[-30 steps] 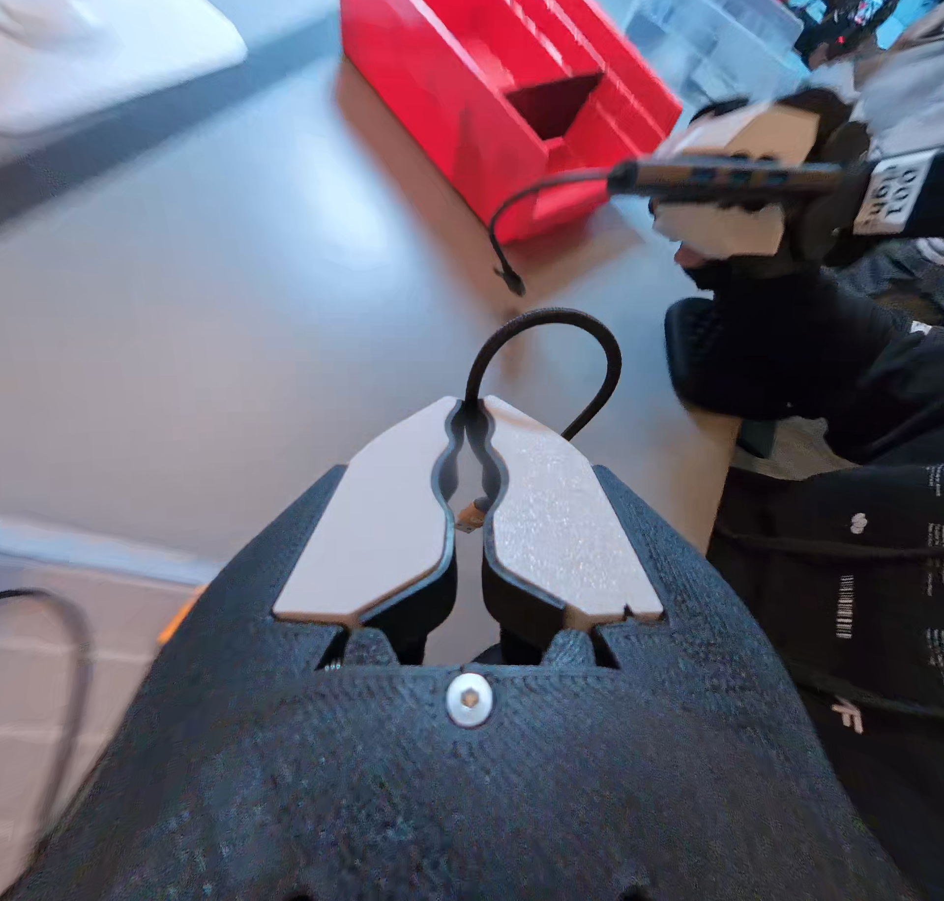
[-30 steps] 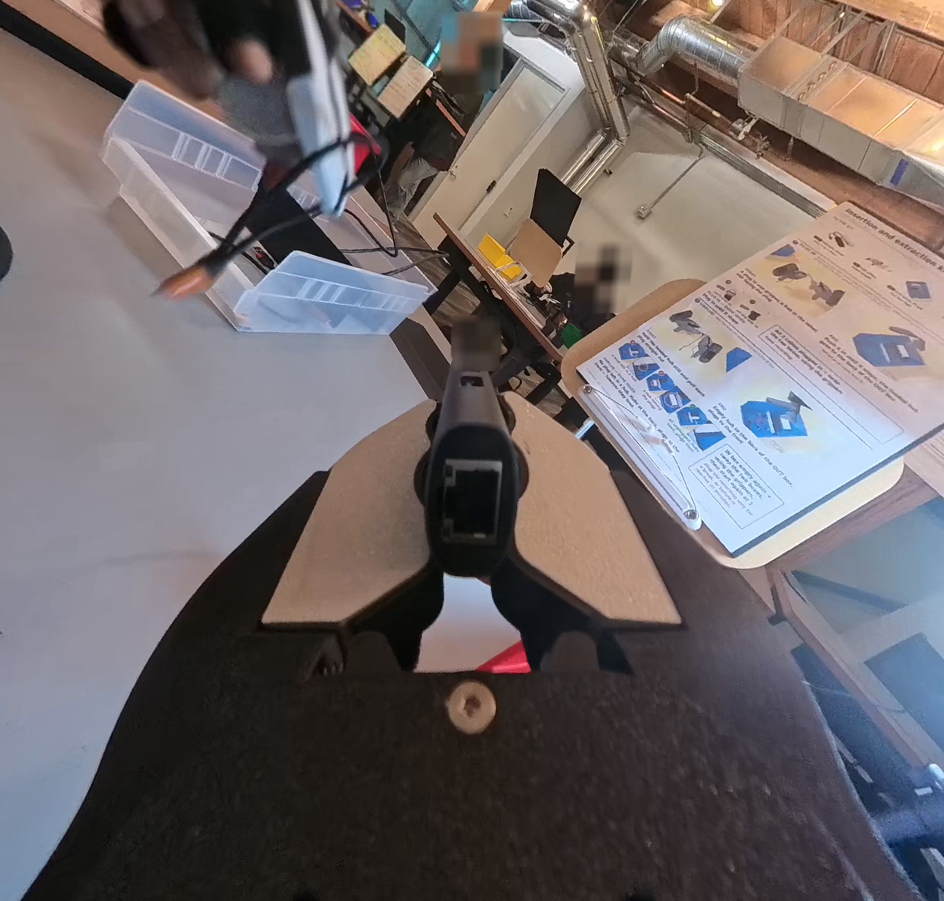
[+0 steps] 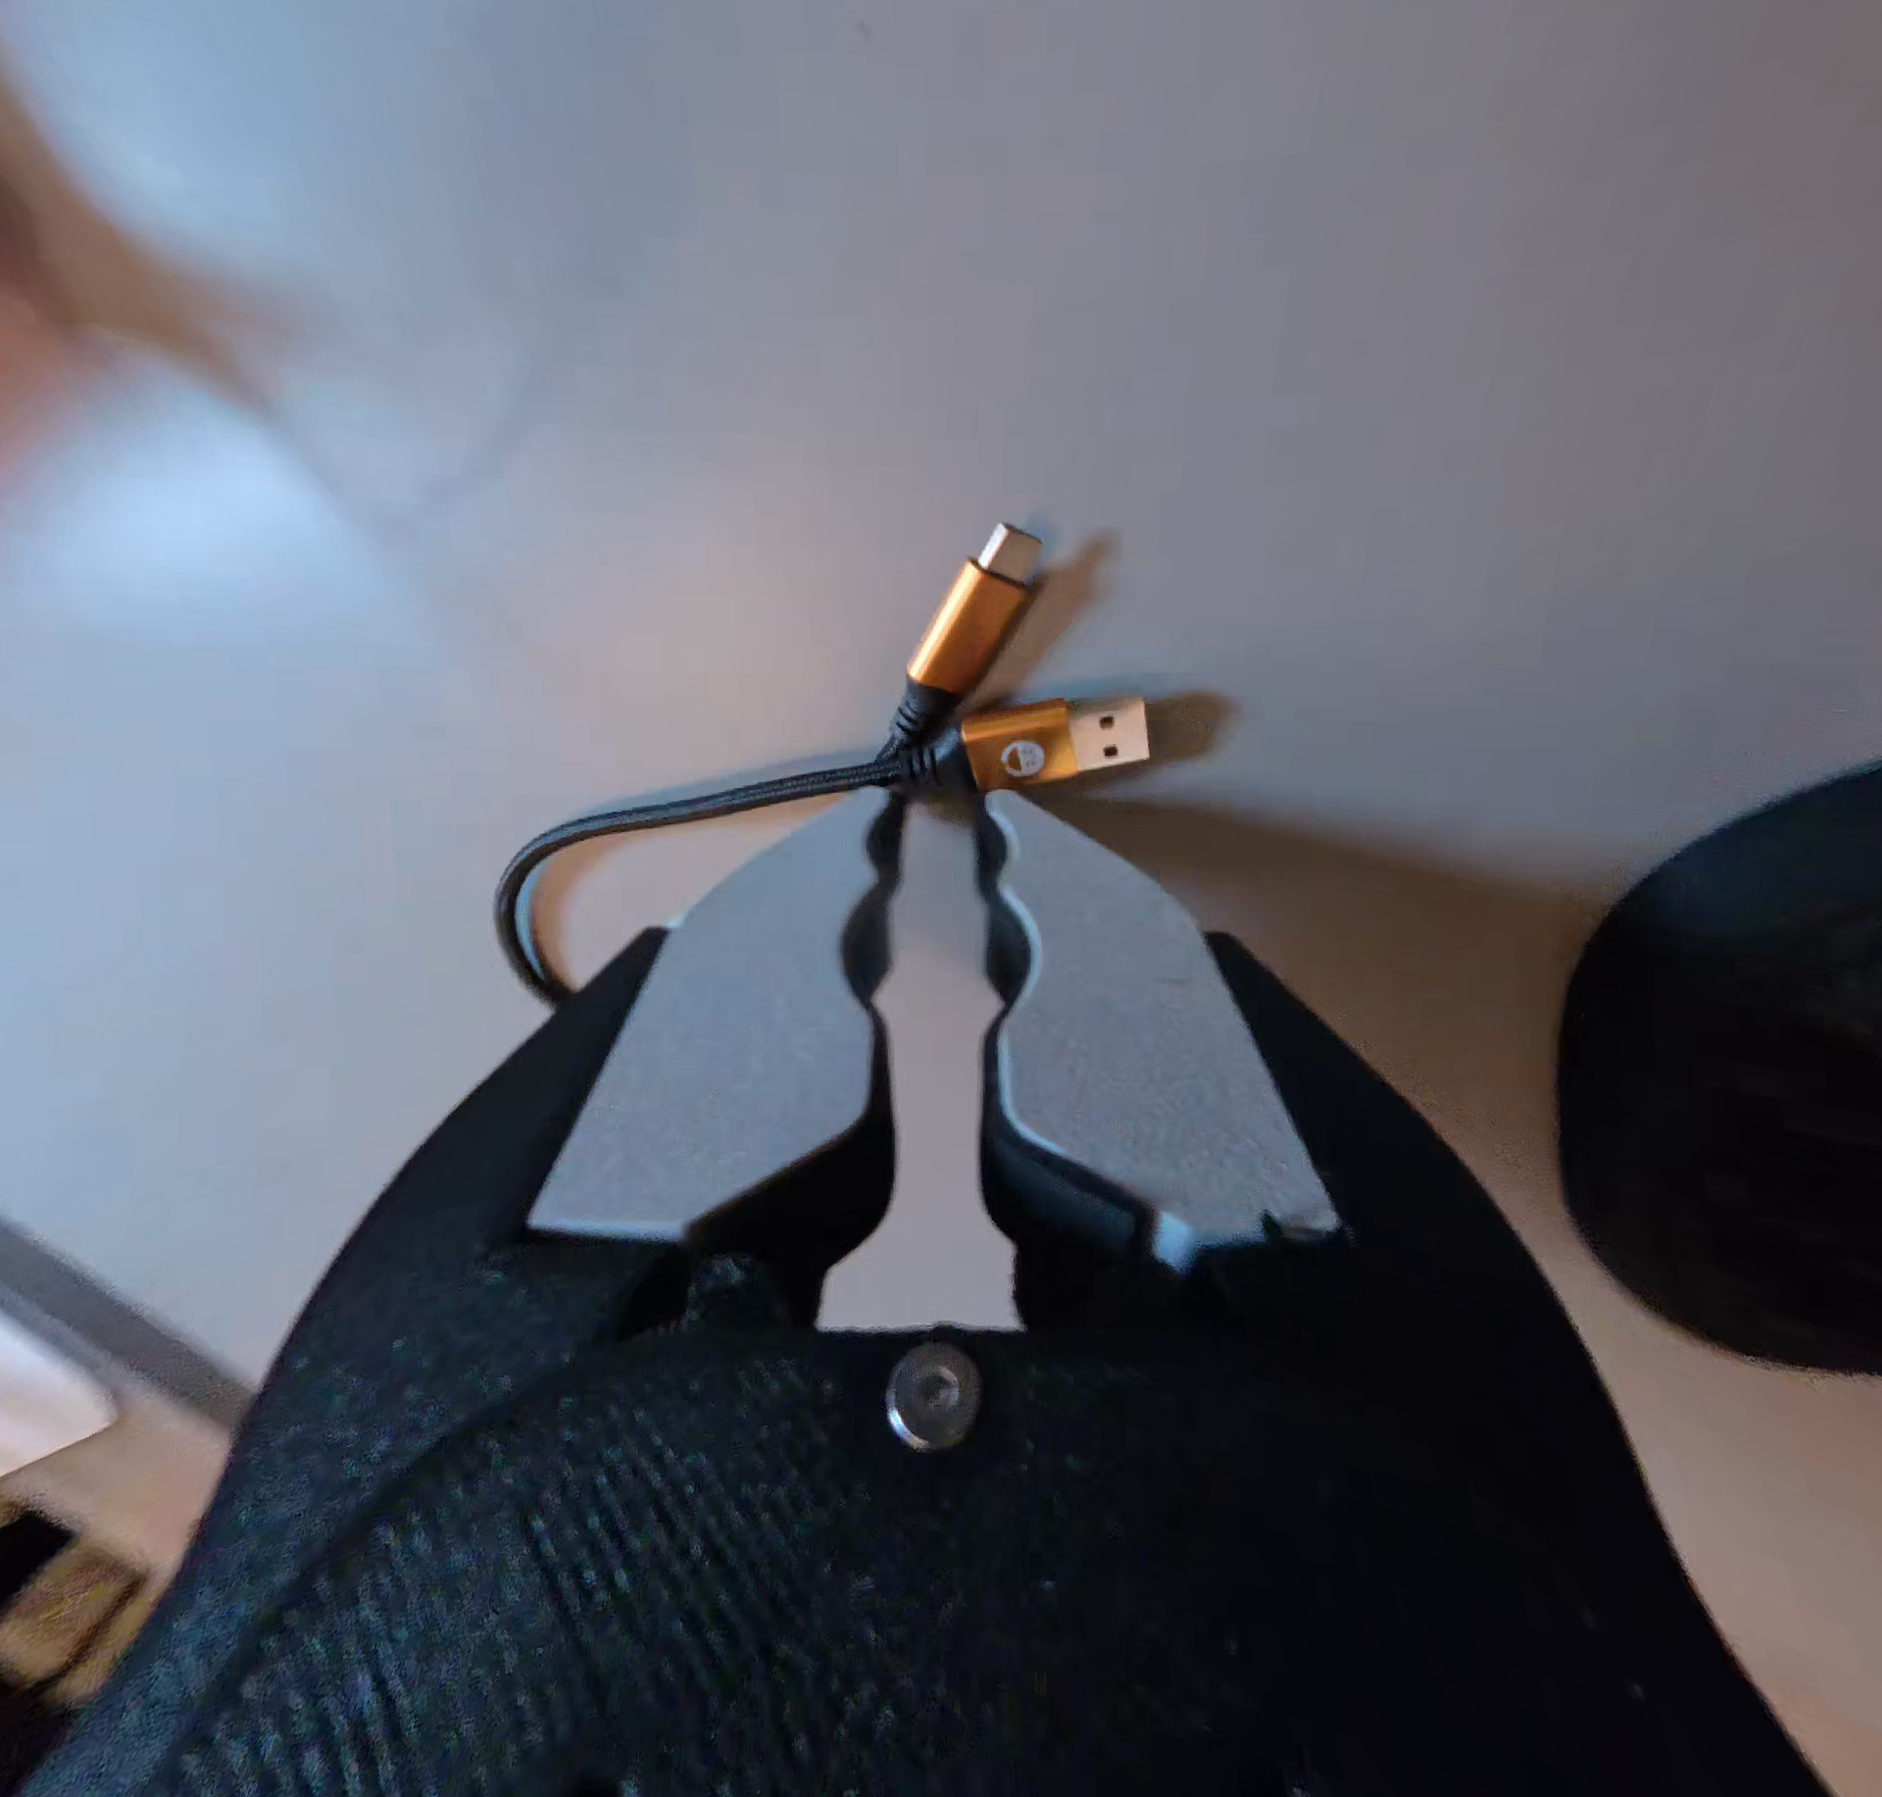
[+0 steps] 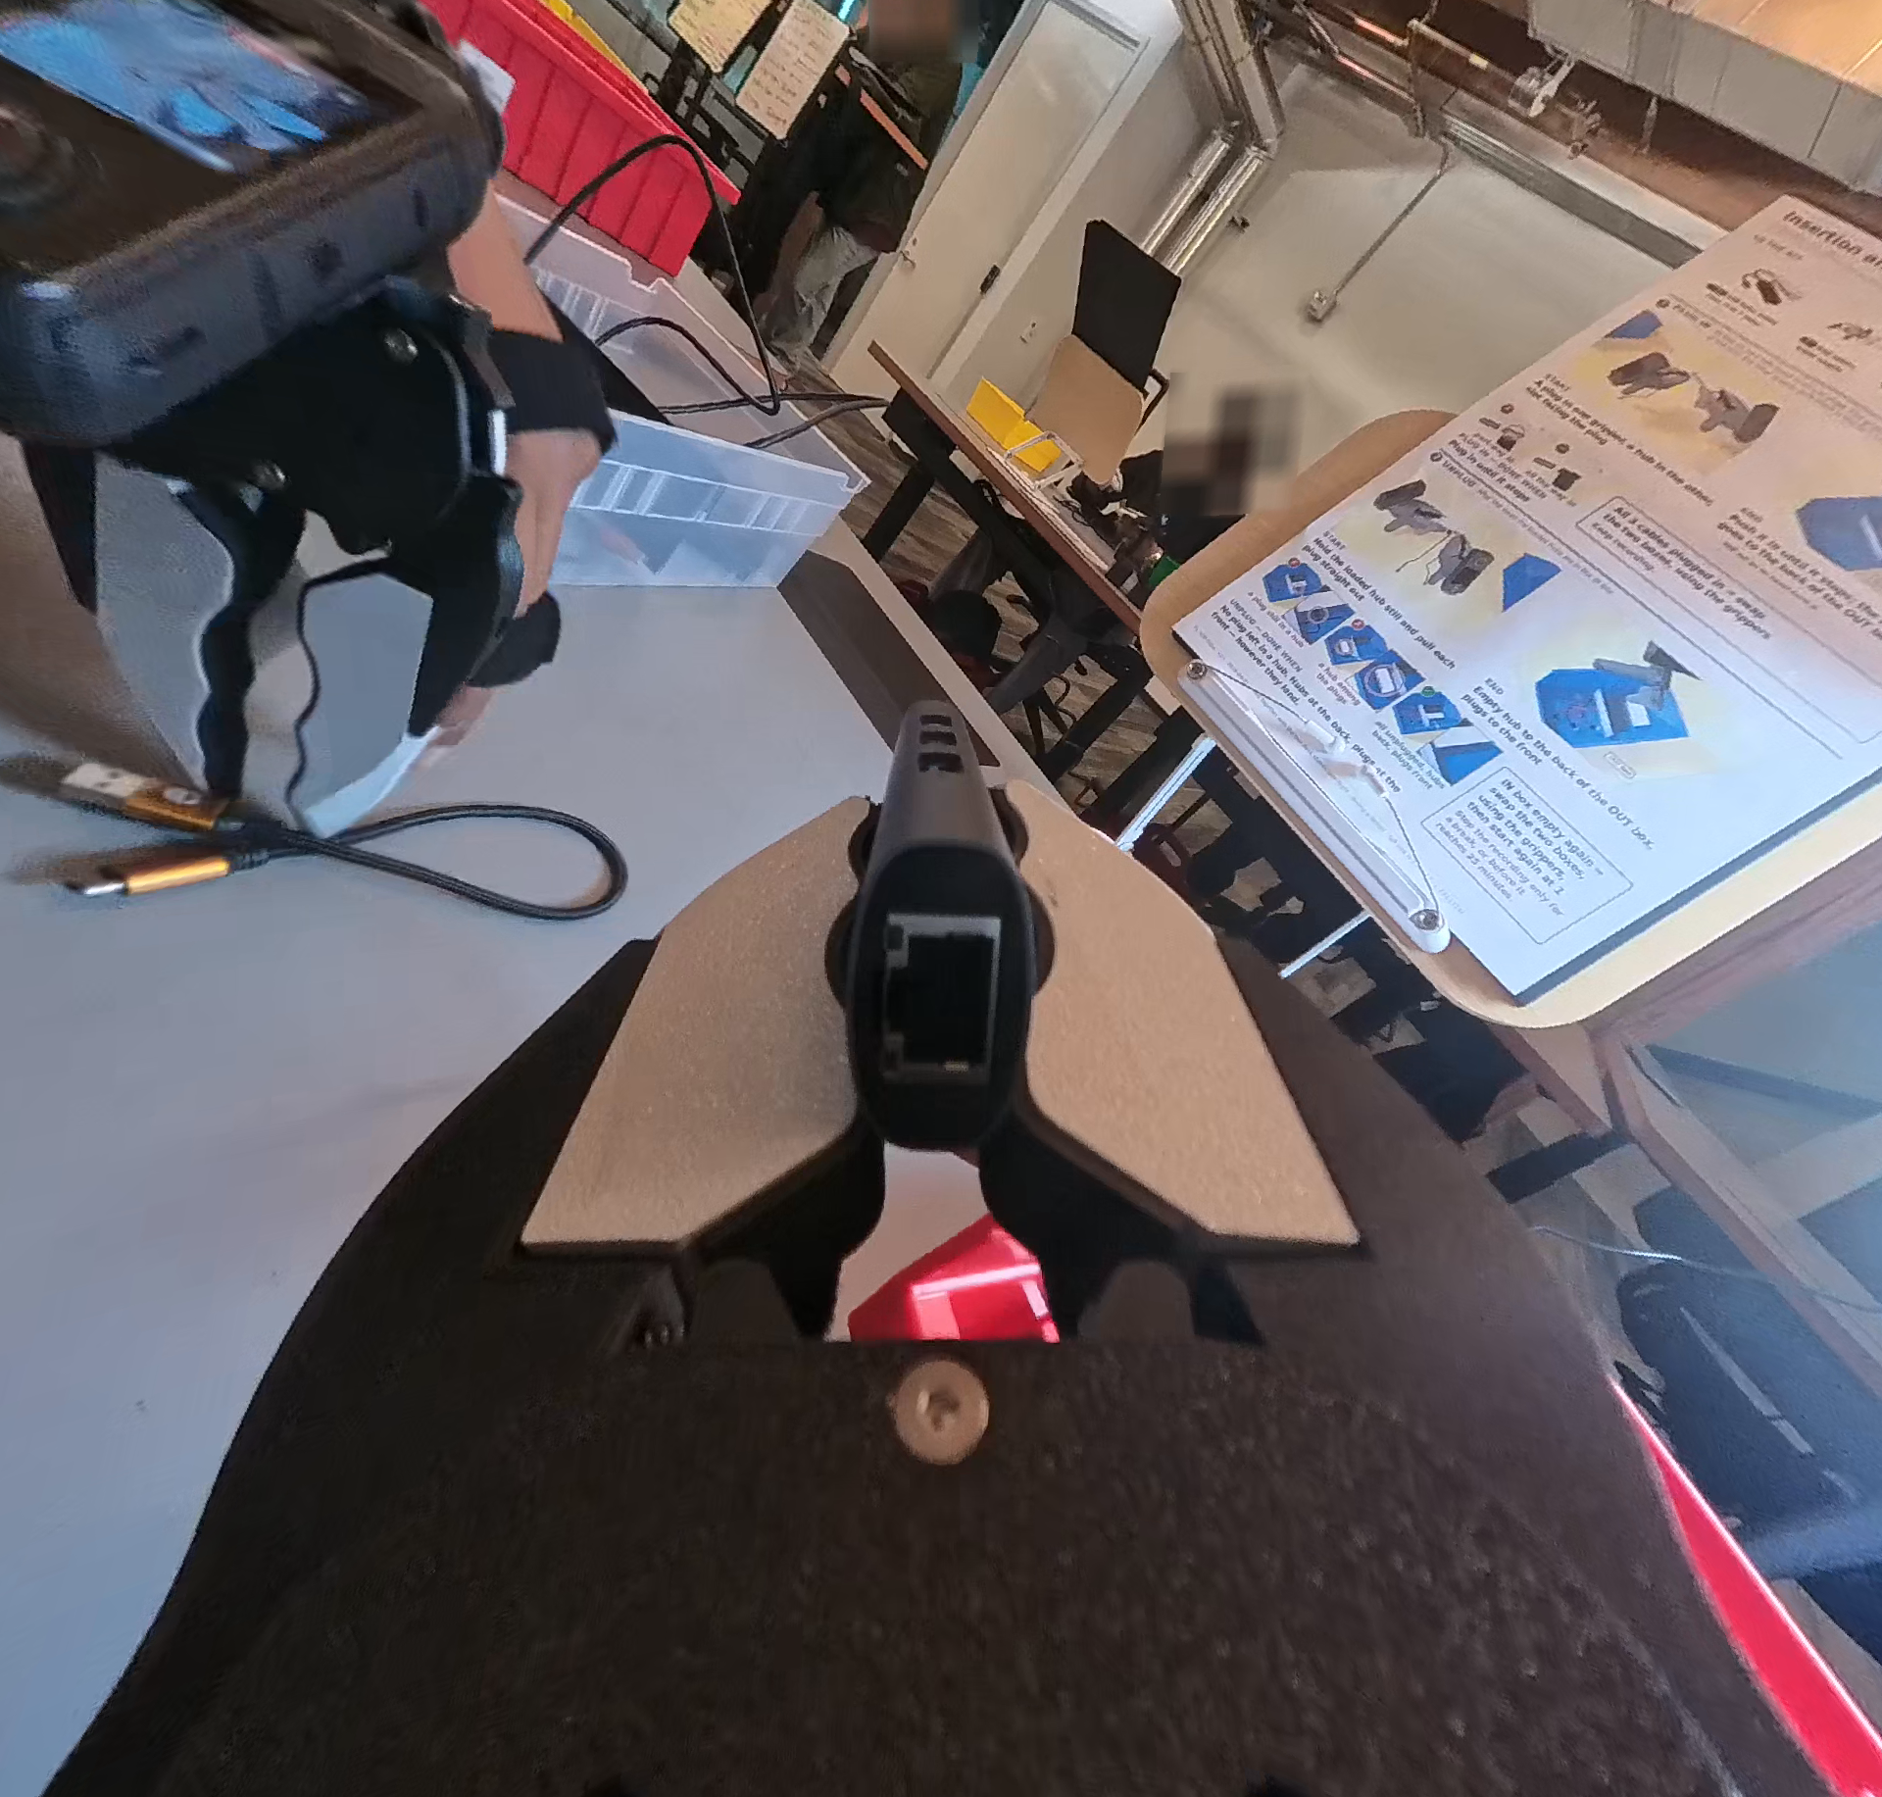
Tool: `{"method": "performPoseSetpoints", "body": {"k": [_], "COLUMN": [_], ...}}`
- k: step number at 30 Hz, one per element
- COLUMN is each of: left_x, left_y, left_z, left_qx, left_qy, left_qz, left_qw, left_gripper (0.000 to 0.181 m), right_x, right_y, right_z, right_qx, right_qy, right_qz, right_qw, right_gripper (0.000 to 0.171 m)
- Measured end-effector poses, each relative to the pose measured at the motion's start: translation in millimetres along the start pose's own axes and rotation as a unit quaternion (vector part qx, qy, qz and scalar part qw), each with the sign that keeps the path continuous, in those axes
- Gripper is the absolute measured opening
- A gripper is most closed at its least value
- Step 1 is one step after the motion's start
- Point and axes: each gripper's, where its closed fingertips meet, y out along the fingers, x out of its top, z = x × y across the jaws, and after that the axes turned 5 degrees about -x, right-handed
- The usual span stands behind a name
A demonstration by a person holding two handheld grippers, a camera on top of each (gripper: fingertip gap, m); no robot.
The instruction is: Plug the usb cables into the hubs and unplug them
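USB cable (image 3: 713, 801): short black braided lead lying loose on the grey bench (image 3: 1324, 322), looped back on itself so both ends sit side by side, crossing at the strain reliefs.
Plugs: wide flat plug (image 3: 1059, 745) in an orange metal shell, and a slimmer small plug (image 3: 967, 618) in a matching shell, just beyond it and angled away.
Left tongs (image 3: 937, 811): released, jaws parted with bench showing between them; tips right at the point where the two plug necks cross. In the right wrist view they stand tip-down over that same crossing (image 4: 270, 811).
Right tongs (image 4: 942, 831): clenched on a black hub (image 4: 937, 974), held off the bench, well apart from the cable, square port facing the camera.
Handling, judged: cable light and limp, will flop and swing when lifted; braid gives some grip; metal shells look smooth, so likely slippery. Plug tips thin, easy to bend if jammed in crooked.
Where to hold, judged: across the flat faces of the wide plug's orange shell, close behind the metal tip, not on the cord; that keeps the plug from pivoting during insertion.
Surface: bench matte grey, smooth, flat; a plug could skate if nudged.
Room: workshop; past the cable, clear plastic bins (image 4: 703, 516) and a red bin (image 4: 580, 118); right of the hub, a tilted instruction board (image 4: 1629, 628); exposed ducts overhead.
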Motion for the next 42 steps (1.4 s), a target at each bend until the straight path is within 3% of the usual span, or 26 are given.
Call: {"method": "performPoseSetpoints", "body": {"k": [1, 5, 7, 10, 15, 18, 21, 24, 28, 32, 37, 42], "left_x": [5.5, 17.6, 17.7, 17.5, 22.7, 31.2, 44.0, 50.3, 65.9, 72.6, 73.1, 57.7], "left_y": [0.7, 0.1, -3.2, -14.2, -11.7, 0.3, 3.7, 0.7, -22.8, -51.3, -65.8, -66.0], "left_z": [3.9, 19.1, 24.1, 23.3, 16.3, 12.1, 14.9, 22.6, 26.0, 26.7, 21.7, 35.8], "left_qx": [-0.005, -0.031, -0.03, 0.016, 0.061, 0.069, 0.063, 0.045, -0.017, -0.029, -0.002, 0.085], "left_qy": [-0.032, -0.176, -0.206, -0.133, -0.005, 0.064, 0.055, -0.035, -0.184, -0.243, -0.262, -0.322], "left_qz": [-0.024, -0.118, -0.151, -0.163, -0.069, -0.03, -0.052, -0.104, -0.273, -0.409, -0.476, -0.471], "left_qw": [0.999, 0.977, 0.966, 0.977, 0.996, 0.995, 0.995, 0.993, 0.944, 0.879, 0.84, 0.817], "left_gripper": [0.0, 0.0, 0.0, 0.01, 0.037, 0.032, 0.017, 0.014, 0.013, 0.013, 0.013, 0.013], "right_x": [0.1, 1.3, 1.5, 0.6, -3.5, -1.5, 2.3, -0.5, -6.4, -6.0, -3.9, -4.0], "right_y": [-0.8, -4.8, -6.0, -6.1, -3.8, -5.2, -7.9, -8.3, -8.0, -7.5, -7.8, -6.5], "right_z": [-0.5, -2.7, -3.2, -3.0, -0.6, 1.9, 2.6, 1.7, -0.4, 0.5, 4.7, 10.3], "right_qx": [0.0, 0.0, 0.002, 0.006, 0.015, 0.026, 0.032, 0.03, 0.025, 0.026, 0.031, 0.033], "right_qy": [0.001, 0.004, 0.004, 0.006, 0.016, 0.024, 0.025, 0.02, 0.013, 0.01, -0.001, -0.017], "right_qz": [0.0, -0.003, -0.003, -0.003, -0.003, -0.017, -0.032, -0.028, -0.015, -0.014, -0.015, -0.009], "right_qw": [1.0, 1.0, 1.0, 1.0, 1.0, 0.999, 0.999, 0.999, 1.0, 1.0, 0.999, 0.999], "right_gripper": [0.018, 0.018, 0.018, 0.018, 0.018, 0.018, 0.018, 0.018, 0.018, 0.018, 0.018, 0.017]}}
